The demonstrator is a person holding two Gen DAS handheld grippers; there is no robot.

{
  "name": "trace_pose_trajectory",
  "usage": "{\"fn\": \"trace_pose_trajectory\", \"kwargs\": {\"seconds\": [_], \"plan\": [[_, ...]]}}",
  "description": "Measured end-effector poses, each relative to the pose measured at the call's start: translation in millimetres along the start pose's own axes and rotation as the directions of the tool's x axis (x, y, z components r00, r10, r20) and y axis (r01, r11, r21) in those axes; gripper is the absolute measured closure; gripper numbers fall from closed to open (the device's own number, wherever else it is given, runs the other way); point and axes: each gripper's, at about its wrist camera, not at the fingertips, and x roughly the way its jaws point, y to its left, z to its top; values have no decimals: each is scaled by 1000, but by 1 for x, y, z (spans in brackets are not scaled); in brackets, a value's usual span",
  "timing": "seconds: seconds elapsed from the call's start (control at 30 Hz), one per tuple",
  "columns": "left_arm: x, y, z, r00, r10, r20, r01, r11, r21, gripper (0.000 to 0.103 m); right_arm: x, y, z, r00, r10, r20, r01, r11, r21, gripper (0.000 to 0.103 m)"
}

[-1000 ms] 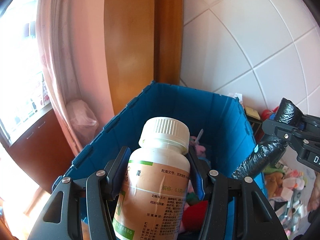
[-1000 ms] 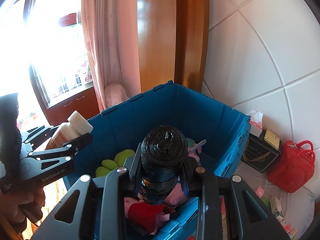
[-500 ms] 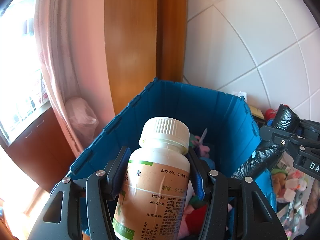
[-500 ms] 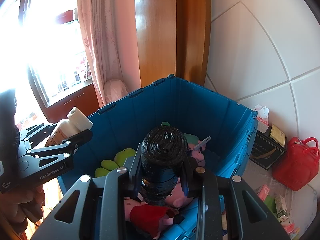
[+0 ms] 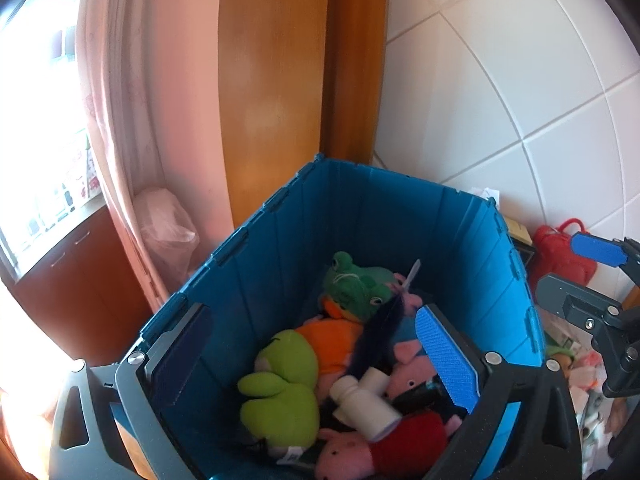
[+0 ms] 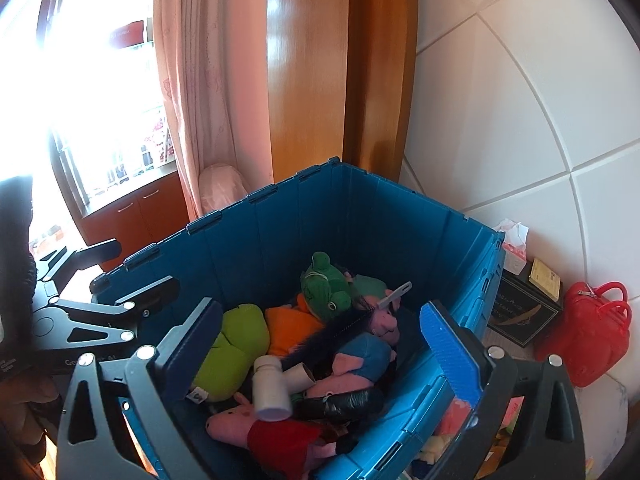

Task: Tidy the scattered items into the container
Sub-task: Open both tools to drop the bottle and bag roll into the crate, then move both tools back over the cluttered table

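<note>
Both tools hang above the blue container (image 6: pixel 360 220) with jaws opening and nothing between them: the left hand-held gripper (image 5: pixel 316 344) is spread wide over the toy pile, and the right hand-held gripper (image 6: pixel 320 344) is spread likewise. The white bottle (image 6: pixel 270 390) lies on its side on the pile, toward 6 o'clock of the container's interior, touching the pink plush in the red dress (image 6: pixel 280 436). The black wrapped roll (image 6: pixel 344 402) lies just beside the bottle, at its 3 o'clock. Both items sit inside the walls. Risk one: the bottle rests on soft, uneven plush, so it can roll deeper or shift when further items land on it; whether its cap is tight cannot be told. Risk two: the two tools are near each other over one opening, and the left tool's finger shows at 9 o'clock in the right wrist view; a careless withdrawal can knock one against the other or against the container rim. Risk three: loose items remain on the floor at 4 o'clock of the container, near the red bag (image 6: pixel 592 332) and the dark box (image 6: pixel 520 312); a low sweep toward them can clip the wall and shift the container.
</note>
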Motion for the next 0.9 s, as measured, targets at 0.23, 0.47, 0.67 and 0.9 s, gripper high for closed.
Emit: {"fn": "trace_pose_trajectory", "kwargs": {"seconds": [0.23,0.47,0.67,0.9], "plan": [[-7,-7,-4,1000,-1,4,1,1000,16,1,-10,-2,-7,1000,7,0,-7,1000,6,3],[-19,-18,-9,1000,-6,17,5,999,39,1,-27,-9,-19,1000,-8,16,8,1000,21,2],[-33,-35,-15,999,-10,31,9,999,53,1,-49,-18,-33,999,-27,34,26,999,47,2],[-49,-72,-27,998,-46,31,42,994,103,1,-88,-46,-61,996,-72,56,66,992,105,2]]}}
